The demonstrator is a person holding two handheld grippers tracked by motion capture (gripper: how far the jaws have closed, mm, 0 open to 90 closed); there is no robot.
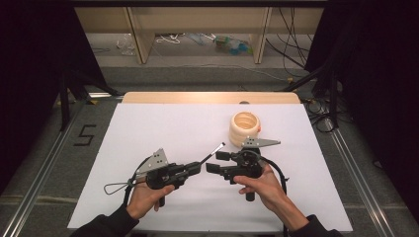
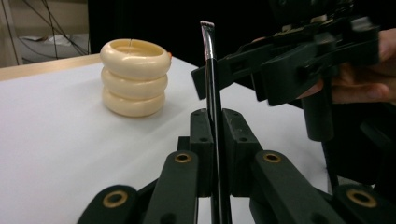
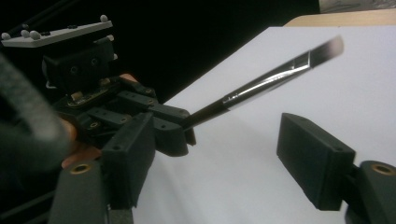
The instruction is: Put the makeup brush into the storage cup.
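Note:
My left gripper (image 1: 196, 168) is shut on the black handle of a thin paintbrush (image 1: 212, 152). The brush points up and to the right, its silver ferrule and angled bristles (image 2: 208, 27) clear of the jaws. My right gripper (image 1: 216, 162) faces it from the right, open. In the right gripper view its two black jaws (image 3: 219, 158) stand wide apart, and the brush (image 3: 275, 77) crosses above the gap without touching either pad. The left gripper (image 3: 173, 126) shows there at the left. A cream stack of three rings (image 1: 245, 127) stands behind the right gripper.
A white sheet (image 1: 163, 128) covers the table; a wooden edge (image 1: 207, 97) shows at the back. Black curtains hang on both sides. A "5" is marked on the floor (image 1: 85, 135) at the left. A cable loop (image 1: 116, 188) trails from the left gripper.

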